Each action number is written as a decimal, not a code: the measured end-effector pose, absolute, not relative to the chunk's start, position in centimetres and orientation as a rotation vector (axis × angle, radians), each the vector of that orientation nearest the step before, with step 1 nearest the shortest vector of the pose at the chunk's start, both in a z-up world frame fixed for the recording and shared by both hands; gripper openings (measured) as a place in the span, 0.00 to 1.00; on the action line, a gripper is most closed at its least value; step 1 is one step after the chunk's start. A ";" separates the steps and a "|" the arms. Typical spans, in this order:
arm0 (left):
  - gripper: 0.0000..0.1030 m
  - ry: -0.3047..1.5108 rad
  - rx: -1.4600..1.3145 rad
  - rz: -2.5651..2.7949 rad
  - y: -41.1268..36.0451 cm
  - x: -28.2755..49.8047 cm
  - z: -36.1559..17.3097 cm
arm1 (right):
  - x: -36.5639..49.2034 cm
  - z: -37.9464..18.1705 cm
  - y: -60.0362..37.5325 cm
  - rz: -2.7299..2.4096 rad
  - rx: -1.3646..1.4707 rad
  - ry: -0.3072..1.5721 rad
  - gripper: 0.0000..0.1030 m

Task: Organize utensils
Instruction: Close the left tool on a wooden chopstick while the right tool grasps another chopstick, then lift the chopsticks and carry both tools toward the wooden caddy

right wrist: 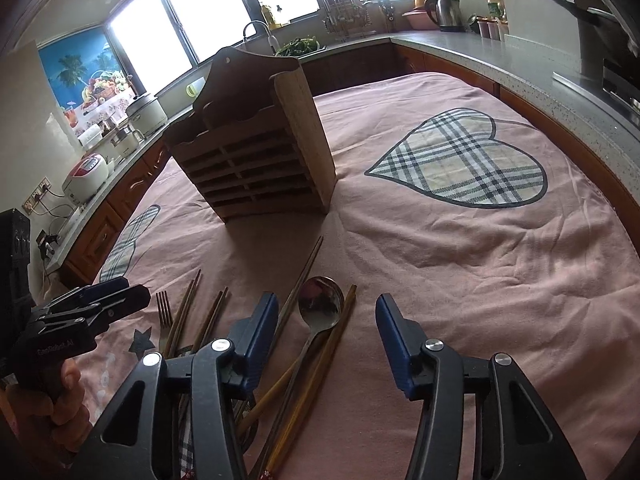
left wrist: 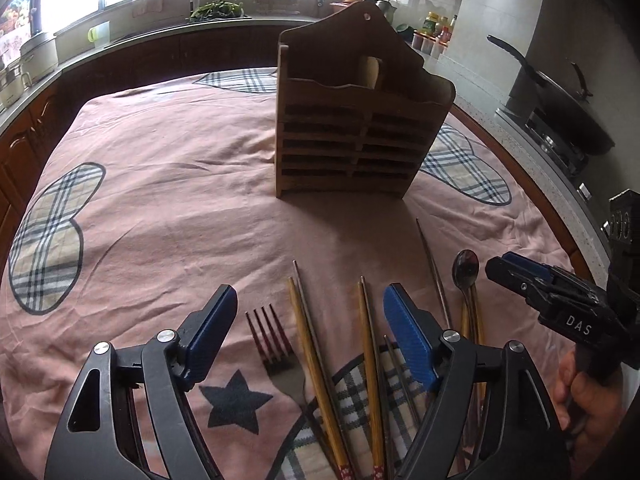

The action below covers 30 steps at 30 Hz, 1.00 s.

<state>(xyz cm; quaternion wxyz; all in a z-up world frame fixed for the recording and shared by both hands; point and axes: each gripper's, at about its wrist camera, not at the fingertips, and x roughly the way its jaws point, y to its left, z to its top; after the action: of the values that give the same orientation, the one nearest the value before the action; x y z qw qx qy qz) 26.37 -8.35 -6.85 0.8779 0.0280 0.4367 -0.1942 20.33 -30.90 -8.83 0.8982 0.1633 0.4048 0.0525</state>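
A wooden utensil holder [left wrist: 352, 120] stands upright on the pink tablecloth [left wrist: 180, 200]; a pale utensil head shows in its top slot. It also shows in the right wrist view [right wrist: 256, 144]. Near the front edge lie a fork [left wrist: 270, 336], several wooden and metal chopsticks [left wrist: 316, 360] and a metal spoon [left wrist: 465, 268]. My left gripper [left wrist: 308, 308] is open and empty above the fork and chopsticks. My right gripper [right wrist: 326, 316] is open and empty above the spoon [right wrist: 322, 304] and a chopstick [right wrist: 316, 372].
Kitchen counters [right wrist: 500, 48] curve around the table, with a sink [left wrist: 192, 0], a kettle [right wrist: 446, 12], rice cookers [right wrist: 86, 178] and a wok on a stove [left wrist: 560, 96]. Plaid heart patches [right wrist: 460, 160] mark the cloth.
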 end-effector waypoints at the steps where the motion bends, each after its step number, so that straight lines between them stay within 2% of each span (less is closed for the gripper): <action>1: 0.74 0.912 0.075 -0.402 -8.7 26.8 -7.0 | 20.7 -9.0 -30.9 0.108 0.337 0.846 0.50; 8: 0.52 0.987 0.111 -0.404 -9.5 30.2 -8.9 | 22.6 -10.6 -31.0 0.129 0.358 0.901 0.47; 10: 0.45 1.011 0.115 -0.410 -9.7 30.9 -9.6 | 23.0 -11.0 -31.1 0.134 0.362 0.913 0.42; 12: 0.27 1.036 0.108 -0.422 -9.9 31.5 -10.1 | 23.3 -11.4 -31.2 0.140 0.374 0.924 0.37; 15: 0.09 1.071 0.120 -0.445 -10.5 32.1 -10.9 | 23.6 -11.6 -31.3 0.147 0.384 0.930 0.36; 17: 0.04 1.068 0.146 -0.454 -11.0 32.0 -11.2 | 23.7 -11.7 -31.3 0.154 0.384 0.931 0.28; 21: 0.03 1.055 0.121 -0.501 -11.6 32.0 -11.0 | 24.0 -11.9 -31.4 0.159 0.387 0.931 0.12; 30: 0.03 1.021 0.068 -0.527 -11.7 33.5 -9.5 | 24.4 -11.4 -33.1 0.125 0.406 0.898 0.03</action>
<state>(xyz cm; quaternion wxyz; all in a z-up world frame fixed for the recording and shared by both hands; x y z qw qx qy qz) 33.51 -11.67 -9.53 0.8389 0.0320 0.4829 -0.2490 24.36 -33.07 -11.43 0.8792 0.1949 0.4306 0.0600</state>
